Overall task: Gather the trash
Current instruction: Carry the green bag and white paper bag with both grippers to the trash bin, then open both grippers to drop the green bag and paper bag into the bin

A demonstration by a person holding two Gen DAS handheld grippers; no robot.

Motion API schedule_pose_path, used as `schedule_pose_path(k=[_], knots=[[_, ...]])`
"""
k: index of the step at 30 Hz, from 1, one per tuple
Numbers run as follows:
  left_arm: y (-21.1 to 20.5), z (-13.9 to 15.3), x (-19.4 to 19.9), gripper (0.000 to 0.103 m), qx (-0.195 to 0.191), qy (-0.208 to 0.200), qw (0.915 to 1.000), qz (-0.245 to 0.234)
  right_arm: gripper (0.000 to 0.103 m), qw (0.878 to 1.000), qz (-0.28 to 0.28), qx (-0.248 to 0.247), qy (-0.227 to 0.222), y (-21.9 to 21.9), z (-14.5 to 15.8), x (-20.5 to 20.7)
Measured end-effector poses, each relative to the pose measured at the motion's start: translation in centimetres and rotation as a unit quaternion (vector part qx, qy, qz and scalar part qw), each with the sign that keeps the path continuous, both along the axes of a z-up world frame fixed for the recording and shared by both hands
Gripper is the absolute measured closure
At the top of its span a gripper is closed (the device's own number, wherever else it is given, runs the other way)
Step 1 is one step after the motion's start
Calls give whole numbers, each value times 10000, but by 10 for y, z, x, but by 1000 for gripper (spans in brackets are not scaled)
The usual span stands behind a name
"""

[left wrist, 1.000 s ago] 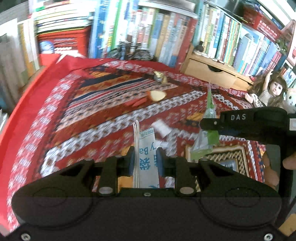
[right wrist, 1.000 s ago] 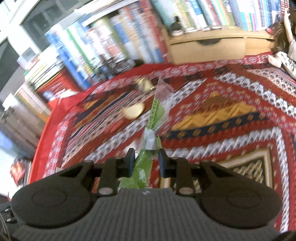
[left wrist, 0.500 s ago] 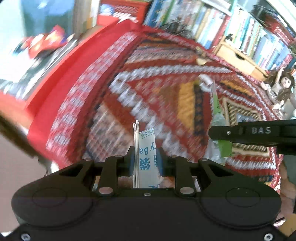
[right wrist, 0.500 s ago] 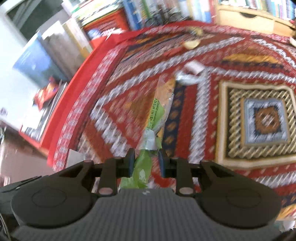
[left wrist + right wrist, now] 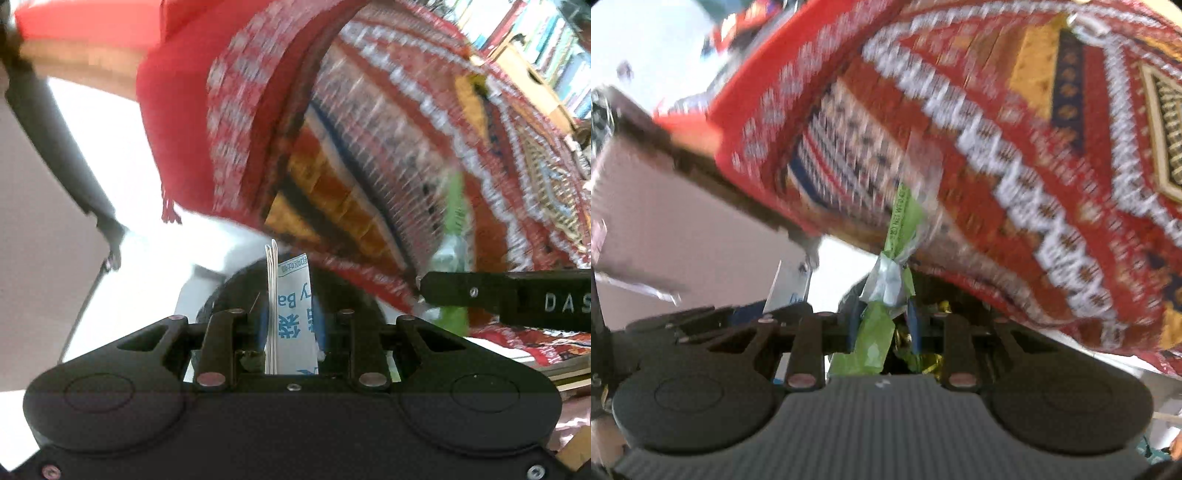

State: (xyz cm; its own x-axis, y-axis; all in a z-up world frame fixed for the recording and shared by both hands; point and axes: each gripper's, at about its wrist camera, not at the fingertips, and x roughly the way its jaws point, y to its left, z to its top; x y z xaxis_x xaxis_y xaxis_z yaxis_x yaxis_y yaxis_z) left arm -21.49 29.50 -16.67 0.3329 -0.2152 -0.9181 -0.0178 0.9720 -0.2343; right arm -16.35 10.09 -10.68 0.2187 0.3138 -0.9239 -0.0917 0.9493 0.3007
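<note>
Both handheld tools point steeply down past the edge of the red patterned woven cloth (image 5: pixel 369 155). The left gripper (image 5: pixel 290 332) has its jaws clamped on a flat white packet with blue lettering (image 5: pixel 291 314), upright between them. Just beside it, the right gripper (image 5: pixel 882 328) pinches a crumpled green and clear plastic wrapper (image 5: pixel 875 332), its tail reaching up against the cloth.
</note>
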Motion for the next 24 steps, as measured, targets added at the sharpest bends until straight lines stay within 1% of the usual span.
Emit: schedule_pose_path(k=[8,12,14,15,16,17,19,21,23,24], knots=[[-4,-74,-8,80,19,335,9994,86,72,9962,626,-415,445,22,-74,-17],[-10,-102,-10,79,10,406,9992,54,72,9938,682,-500,727,22,-113,-23],[-12,-114,-10,72,-6,378,9993,16,70,9931,643,-503,839,20,-132,-25],[-13,-119,-10,68,-6,352,9994,20,63,9930,608,-497,878,18,-140,-25],[-14,-124,-10,66,27,318,9995,67,50,9932,553,-495,897,17,-148,-25],[-14,-129,-10,61,59,303,9995,113,46,9935,488,-519,883,15,-156,-25],[-12,-137,-8,57,79,367,9992,154,34,9934,449,-550,902,11,-167,-23],[-12,-142,-6,56,91,424,9989,179,31,9925,456,-635,937,10,-174,-20],[-11,-141,-5,47,94,406,9990,172,27,9924,472,-684,904,6,-172,-19],[-11,-138,-6,45,95,382,9991,163,25,9925,484,-700,874,5,-170,-18]])
